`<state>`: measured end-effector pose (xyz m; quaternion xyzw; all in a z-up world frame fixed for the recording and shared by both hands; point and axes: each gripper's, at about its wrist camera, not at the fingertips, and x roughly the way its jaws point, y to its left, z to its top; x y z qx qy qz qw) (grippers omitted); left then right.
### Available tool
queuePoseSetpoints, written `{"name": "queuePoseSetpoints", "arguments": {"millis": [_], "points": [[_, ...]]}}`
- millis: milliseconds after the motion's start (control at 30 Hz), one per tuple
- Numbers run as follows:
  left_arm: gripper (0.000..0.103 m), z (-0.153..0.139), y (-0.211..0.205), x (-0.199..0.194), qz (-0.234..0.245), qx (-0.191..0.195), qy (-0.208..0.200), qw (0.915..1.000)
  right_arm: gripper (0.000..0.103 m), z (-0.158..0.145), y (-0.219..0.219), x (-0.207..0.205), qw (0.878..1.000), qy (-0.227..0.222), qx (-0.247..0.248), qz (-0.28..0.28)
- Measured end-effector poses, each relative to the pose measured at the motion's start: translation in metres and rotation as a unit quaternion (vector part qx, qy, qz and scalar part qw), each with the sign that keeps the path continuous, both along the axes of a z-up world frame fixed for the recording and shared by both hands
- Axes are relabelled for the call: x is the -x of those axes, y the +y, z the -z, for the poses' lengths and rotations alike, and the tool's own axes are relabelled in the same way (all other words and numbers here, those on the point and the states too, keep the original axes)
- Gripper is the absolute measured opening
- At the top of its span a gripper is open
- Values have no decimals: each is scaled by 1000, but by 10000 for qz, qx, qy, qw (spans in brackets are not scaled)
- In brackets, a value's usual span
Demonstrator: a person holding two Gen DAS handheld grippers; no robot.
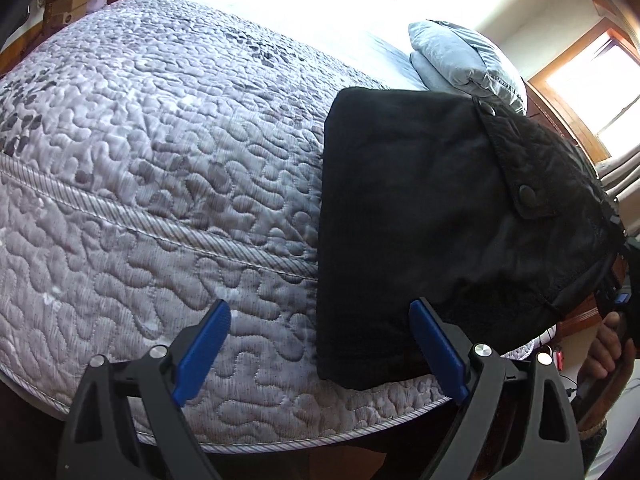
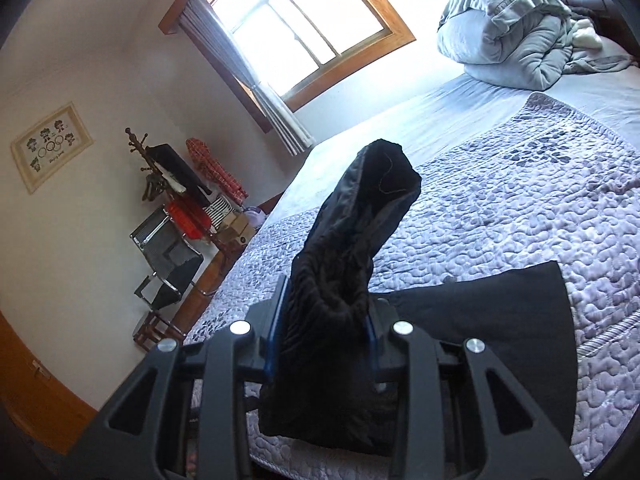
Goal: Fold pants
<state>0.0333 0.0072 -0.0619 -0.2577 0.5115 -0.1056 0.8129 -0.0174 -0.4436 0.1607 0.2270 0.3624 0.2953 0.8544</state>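
The black pants (image 1: 432,216) lie folded into a thick rectangle on the quilted bed near its front edge, with a snap-button flap on the right side. My left gripper (image 1: 320,320) is open just in front of the bed edge, its right blue fingertip (image 1: 424,320) touching the pants' near edge. My right gripper (image 2: 324,312) is shut on a bunched end of the pants (image 2: 352,240), which stands up between the blue pads, while the flat folded part (image 2: 500,312) lies on the bed to the right.
The grey quilted bedspread (image 1: 160,160) covers the bed. A folded grey duvet (image 2: 504,36) sits at the head of the bed. A coat rack and a chair (image 2: 168,264) stand by the wall under a window (image 2: 292,28).
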Motion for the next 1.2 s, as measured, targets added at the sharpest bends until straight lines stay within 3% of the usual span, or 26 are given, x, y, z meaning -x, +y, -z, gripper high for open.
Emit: {"name": "queuePoseSetpoints", "arguments": {"millis": [400, 700, 933, 1067, 1200], "points": [[91, -9, -38, -18, 373, -200, -55, 9991, 31, 44, -77, 2, 9955, 514, 176, 776], [91, -8, -51, -24, 501, -381, -26, 9980, 31, 122, -107, 6, 9864, 1257, 142, 1052], [91, 4, -51, -30, 515, -341, 210, 9979, 34, 154, -115, 17, 9811, 1583, 67, 1111], [91, 15, -50, -32, 609, 36, 416, 9973, 37, 159, -116, 20, 9801, 1646, 18, 1110], [91, 29, -45, -37, 620, 1035, 786, 9896, 42, 158, -117, 20, 9799, 1657, -28, 1106]]}}
